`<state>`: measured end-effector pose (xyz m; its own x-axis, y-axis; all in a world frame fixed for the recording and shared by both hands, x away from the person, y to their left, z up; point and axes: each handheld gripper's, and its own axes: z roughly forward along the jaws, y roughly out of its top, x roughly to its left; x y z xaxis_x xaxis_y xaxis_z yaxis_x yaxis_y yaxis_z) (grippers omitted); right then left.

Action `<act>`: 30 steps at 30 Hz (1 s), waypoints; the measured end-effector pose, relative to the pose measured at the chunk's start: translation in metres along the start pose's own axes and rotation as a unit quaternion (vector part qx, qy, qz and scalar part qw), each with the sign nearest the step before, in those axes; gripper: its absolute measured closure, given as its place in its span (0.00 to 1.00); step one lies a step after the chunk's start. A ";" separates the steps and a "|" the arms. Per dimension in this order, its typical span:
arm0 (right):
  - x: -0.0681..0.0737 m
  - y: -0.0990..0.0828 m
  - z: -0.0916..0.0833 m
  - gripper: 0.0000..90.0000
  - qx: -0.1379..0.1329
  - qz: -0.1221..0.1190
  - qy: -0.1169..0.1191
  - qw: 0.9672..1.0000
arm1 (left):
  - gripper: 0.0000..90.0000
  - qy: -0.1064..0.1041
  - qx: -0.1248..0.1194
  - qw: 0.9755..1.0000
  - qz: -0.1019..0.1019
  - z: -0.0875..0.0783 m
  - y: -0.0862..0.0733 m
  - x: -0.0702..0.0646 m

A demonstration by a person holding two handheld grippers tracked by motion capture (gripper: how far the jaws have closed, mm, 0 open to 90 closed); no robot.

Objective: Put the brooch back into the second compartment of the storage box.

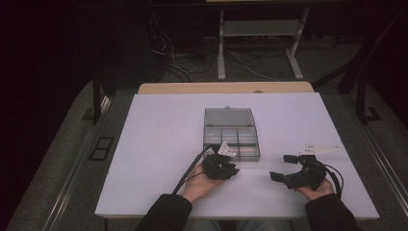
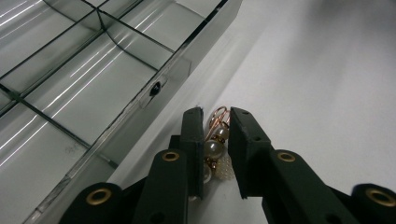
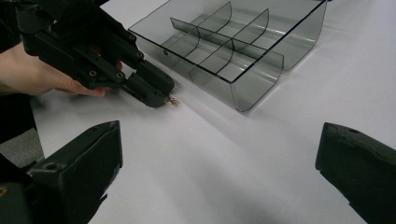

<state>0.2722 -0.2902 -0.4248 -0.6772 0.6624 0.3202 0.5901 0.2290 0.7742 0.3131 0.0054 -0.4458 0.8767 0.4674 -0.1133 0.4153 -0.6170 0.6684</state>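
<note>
I take the clear smoke-grey divider box [image 1: 231, 139] as my landmark; it sits open on the white table [image 1: 154, 144], its lid laid flat on the far side and its compartments showing as a grid of thin walls.

My left gripper [image 2: 215, 122] is down at the table just beside the near front wall of the box [image 2: 140, 112]. Its 2 jaws stand narrow, drawn in on a pearl earring [image 2: 214, 148]: a rose-gold hook at the top, then a small bead, a larger round pearl and a cluster of tiny pearls below. From the left gripper view the earring sits right between the pads, with the left pad against it; a thin gap on the right side leaves me unable to say that pad is pressing. The earring lies outside the box, on the bare table close to the front wall, in no compartment.

From the right gripper view I see the left gripper [image 3: 159, 95] with the hook end of the earring [image 3: 172, 101] poking out at its tips, just short of the box's near corner [image 3: 243, 88].

My right gripper [image 1: 281, 167] is well to the right of the box, held low over the table, jaws spread wide with nothing between them.
</note>
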 end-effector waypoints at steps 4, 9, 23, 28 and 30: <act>0.000 0.000 0.000 0.00 -0.001 0.002 0.001 1.000 | 0.87 0.003 -0.003 1.000 0.003 0.000 -0.001 -0.001; -0.001 0.000 -0.001 0.00 -0.002 0.000 0.000 1.000 | 0.90 -0.011 0.003 1.000 0.004 -0.002 0.000 0.002; -0.002 0.001 -0.003 0.00 -0.007 0.003 0.001 1.000 | 0.91 -0.040 -0.003 0.999 -0.012 -0.006 0.001 0.006; -0.002 0.001 -0.003 0.00 -0.006 0.003 0.000 1.000 | 0.91 -0.071 -0.023 0.997 -0.030 -0.017 0.006 0.006; -0.002 0.001 -0.004 0.00 -0.006 0.003 0.000 1.000 | 0.91 -0.079 -0.034 0.996 -0.034 -0.024 0.009 0.006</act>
<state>0.2723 -0.2937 -0.4228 -0.6739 0.6636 0.3248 0.5884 0.2162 0.7791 0.3158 0.0178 -0.4233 0.8764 0.3977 -0.2717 0.4629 -0.5398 0.7031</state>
